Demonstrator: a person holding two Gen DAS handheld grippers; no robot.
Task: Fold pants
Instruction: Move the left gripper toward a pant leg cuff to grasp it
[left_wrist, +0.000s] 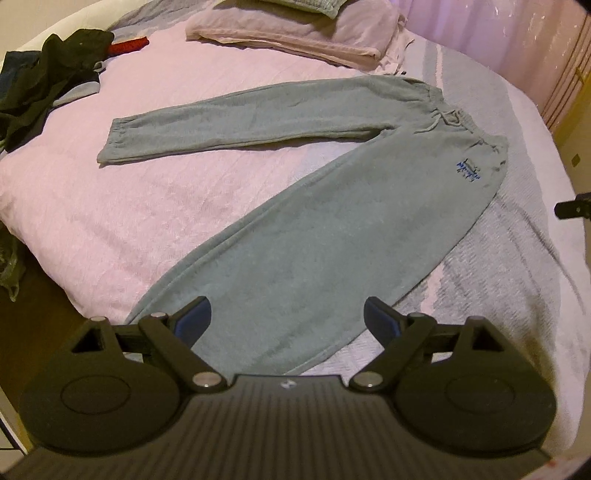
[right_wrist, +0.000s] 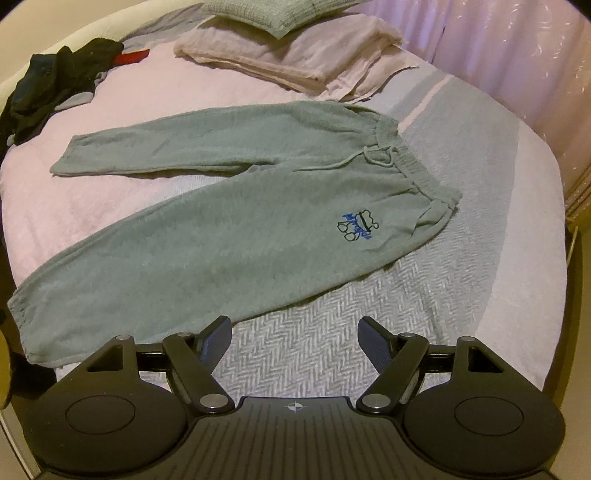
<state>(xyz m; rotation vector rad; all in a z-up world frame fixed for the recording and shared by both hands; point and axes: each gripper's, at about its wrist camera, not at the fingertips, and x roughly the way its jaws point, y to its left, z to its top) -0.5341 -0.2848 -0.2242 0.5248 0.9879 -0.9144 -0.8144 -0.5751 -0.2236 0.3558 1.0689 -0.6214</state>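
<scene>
One pair of grey-green fleece sweatpants lies flat and unfolded on a bed covered by a pale pink spread and a grey-and-white herringbone blanket. The two legs splay apart in a V, with the elastic waistband and its drawstring toward the right. A small blue and black embroidered emblem sits near the hip; its lettering is too small to read.

The left gripper hovers above the nearer leg, its two blue-padded fingers standing wide apart with nothing between them but cloth below. In the left wrist view that leg's cuff is hidden behind the gripper body. The right gripper also has its two fingers spread, hanging over the herringbone blanket just beside the leg's edge, gripping nothing. Only a dark sliver of it shows at the right edge of the left wrist view.

At the head of the bed lie a stack of folded pinkish linens and one grey-green pillow, cut off by the frame. At the far left is a heap of dark clothes, its separate pieces hard to tell apart, with one red item partly hidden behind it.
</scene>
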